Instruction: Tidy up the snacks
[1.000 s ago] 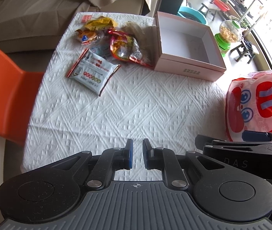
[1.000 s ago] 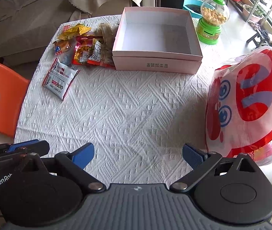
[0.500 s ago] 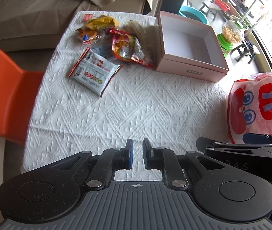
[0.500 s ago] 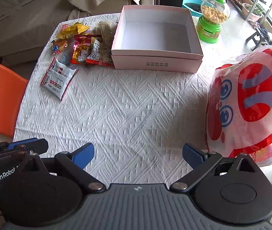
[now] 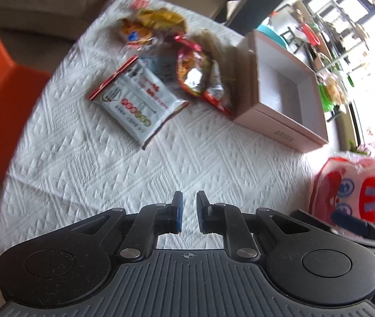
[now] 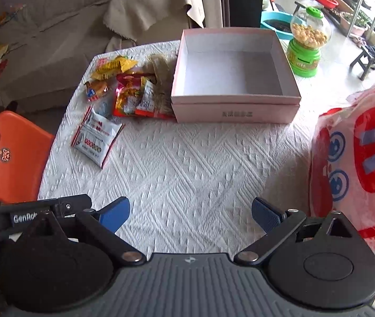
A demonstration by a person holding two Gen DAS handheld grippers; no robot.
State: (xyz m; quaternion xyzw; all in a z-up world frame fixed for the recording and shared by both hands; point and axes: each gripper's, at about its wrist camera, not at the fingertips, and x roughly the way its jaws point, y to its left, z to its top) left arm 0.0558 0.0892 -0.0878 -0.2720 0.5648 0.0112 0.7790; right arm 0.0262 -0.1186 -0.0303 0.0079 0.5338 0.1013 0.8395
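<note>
Nothing is held by either gripper. The left gripper (image 5: 187, 211) is seen low over the tablecloth (image 5: 161, 163), its fingers drawn close with only a narrow gap and nothing between them. The right gripper (image 6: 190, 214) is kept at the near edge of the table, its fingers spread wide and empty. Just beside it on the right, a large red-and-pink bag (image 6: 356, 158) is stood on the cloth. Farther on, a white packet (image 6: 96, 140) is laid apart from the rest. Beyond it, the snack pile (image 6: 129, 92) is gathered against the left wall of the pink box (image 6: 236, 111). The box is seen bare inside. The task is judged barely begun: no snack is stowed, and every packet is left to be moved.
</note>
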